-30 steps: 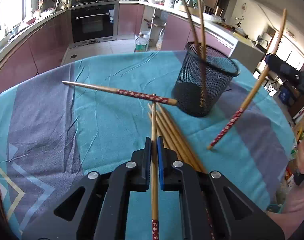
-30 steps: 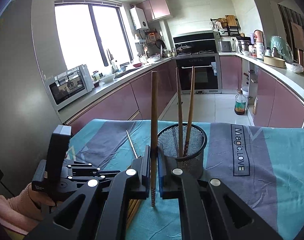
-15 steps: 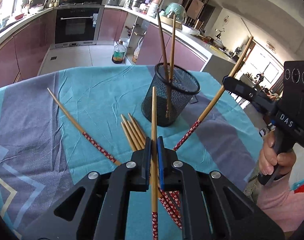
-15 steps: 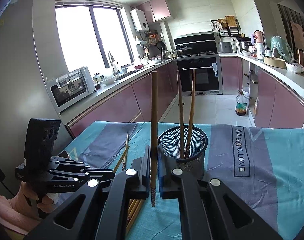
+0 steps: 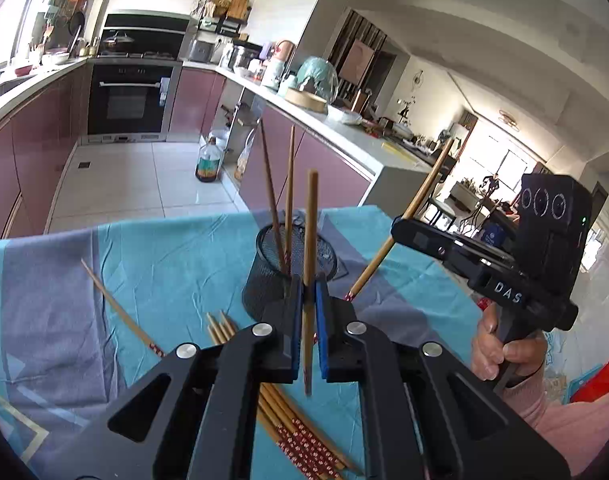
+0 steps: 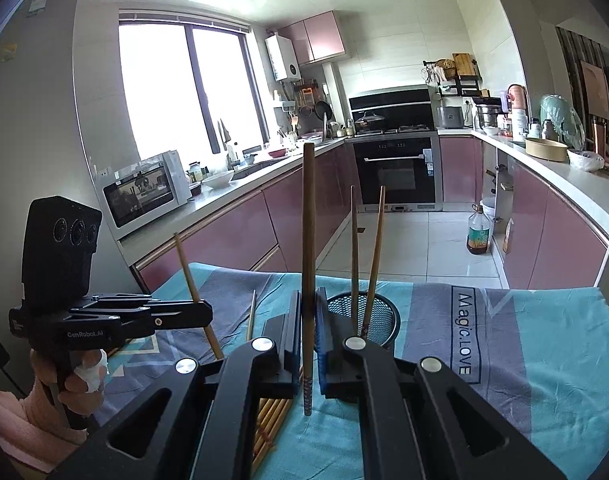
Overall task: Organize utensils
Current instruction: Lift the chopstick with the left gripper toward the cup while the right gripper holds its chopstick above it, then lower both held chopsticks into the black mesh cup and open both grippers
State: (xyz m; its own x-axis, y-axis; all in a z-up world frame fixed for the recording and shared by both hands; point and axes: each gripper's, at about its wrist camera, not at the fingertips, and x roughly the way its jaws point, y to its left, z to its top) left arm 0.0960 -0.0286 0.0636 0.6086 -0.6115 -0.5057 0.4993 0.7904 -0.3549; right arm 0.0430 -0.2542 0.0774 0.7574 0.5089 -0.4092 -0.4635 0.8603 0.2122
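While your left gripper (image 5: 309, 320) was clamped tight on one chopstick (image 5: 310, 240) held nearly upright, your right gripper (image 6: 309, 332) was pinched just as firmly on a second chopstick (image 6: 308, 240), so both hands were loaded near the mesh holder (image 5: 264, 280). That holder stood on the cloth-covered tabletop (image 5: 164, 264) with two chopsticks (image 5: 280, 200) already leaning inside, while a bundle of loose chopsticks (image 5: 300, 436) and one stray chopstick (image 5: 116, 308) lay on the cloth beside it. The risk I judged greatest was a clash: two sticks converging on one narrow rim could cross or knock each other. A held tip could also strike the leaning pair or catch the rim, tipping the light holder over. Each stick was gripped low on its length, so a nudge might swivel it between the pads and spoil your aim
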